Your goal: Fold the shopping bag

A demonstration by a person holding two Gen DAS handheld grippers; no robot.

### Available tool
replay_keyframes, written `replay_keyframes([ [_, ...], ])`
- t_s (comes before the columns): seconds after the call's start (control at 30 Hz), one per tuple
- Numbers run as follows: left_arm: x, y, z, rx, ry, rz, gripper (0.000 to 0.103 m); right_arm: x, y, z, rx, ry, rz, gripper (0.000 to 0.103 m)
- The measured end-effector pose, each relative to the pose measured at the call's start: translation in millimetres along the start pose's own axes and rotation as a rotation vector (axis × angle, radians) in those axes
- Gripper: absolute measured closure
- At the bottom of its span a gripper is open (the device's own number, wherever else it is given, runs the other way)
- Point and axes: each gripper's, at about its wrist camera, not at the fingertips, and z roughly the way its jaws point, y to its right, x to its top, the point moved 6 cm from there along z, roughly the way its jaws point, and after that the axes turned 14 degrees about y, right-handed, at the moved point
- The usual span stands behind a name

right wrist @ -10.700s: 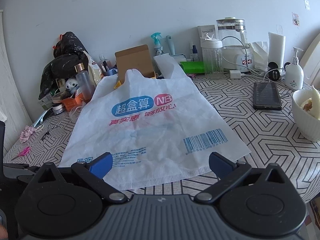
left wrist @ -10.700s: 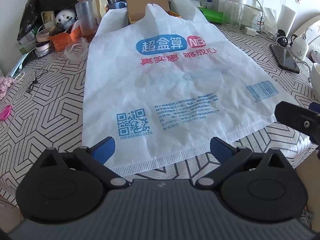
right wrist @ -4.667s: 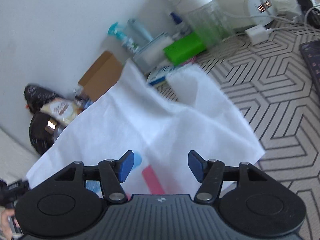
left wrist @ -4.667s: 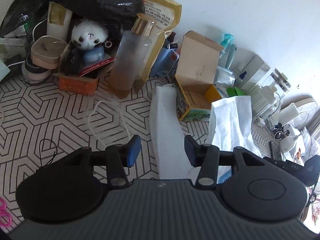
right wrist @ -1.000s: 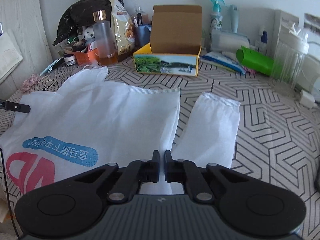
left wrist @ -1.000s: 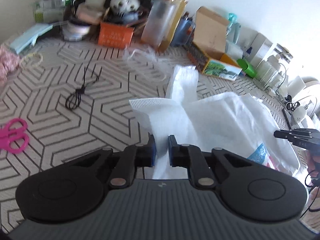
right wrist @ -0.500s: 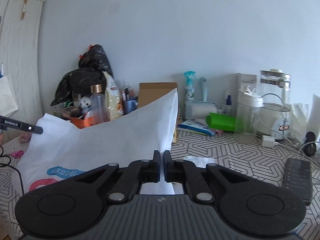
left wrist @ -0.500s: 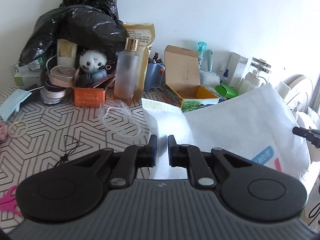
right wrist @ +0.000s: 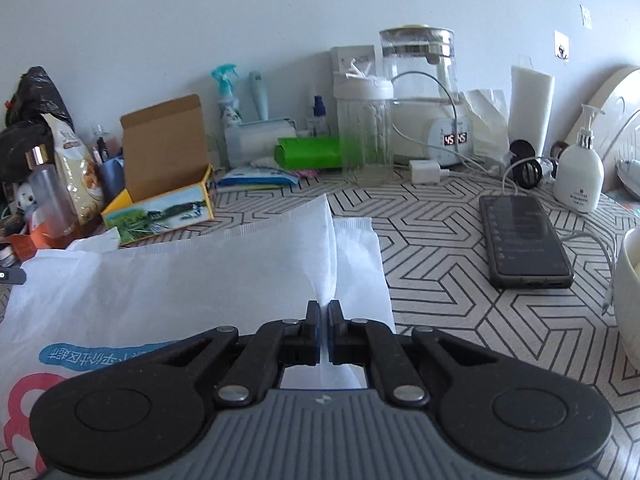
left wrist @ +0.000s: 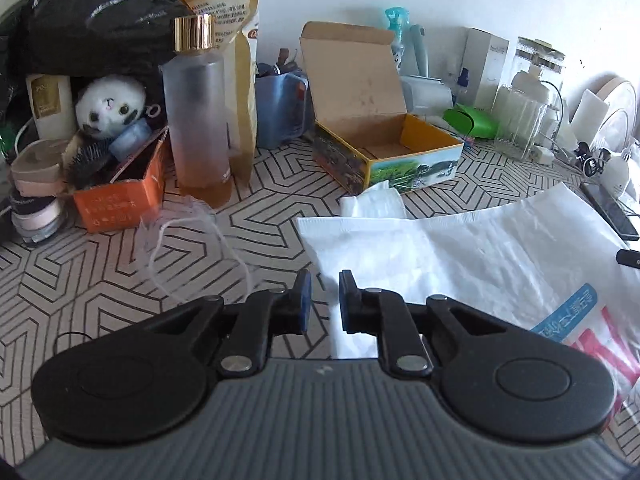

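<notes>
Lowered since half a second ago, bag (right wrist: pixel 168 280) lies doubled before the box (right wrist: pixel 160 200); my left gripper (left wrist: pixel 323 296) is parted, right gripper (right wrist: pixel 324 312) clamps its corner; next, release and flatten

A white non-woven shopping bag (left wrist: pixel 460 256) with blue and red print lies folded over on the patterned tabletop, stitched bottom hem uppermost near its handles; one corner (right wrist: pixel 326 240) stands lifted in a peak.

Both wrist cameras sit low and close over the table (left wrist: pixel 100 280), facing the back wall at 12 o'clock; both views share the open cardboard box (left wrist: pixel 380 140) (right wrist: pixel 164 184).
</notes>
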Motion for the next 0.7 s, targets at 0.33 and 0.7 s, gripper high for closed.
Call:
replay_keyframes([
  [0.33,-17.4,20.7,-34.3,-0.038,-0.017,0.107,0.051,0.1,2.5,-12.7,0.016,0.104,0.068,0.099],
  [0.7,-29.3,55.5,-34.9,-0.172,-0.065,0.144,0.037,1.1,26.9,-11.8,-0.135,0.039,0.027,0.098],
])
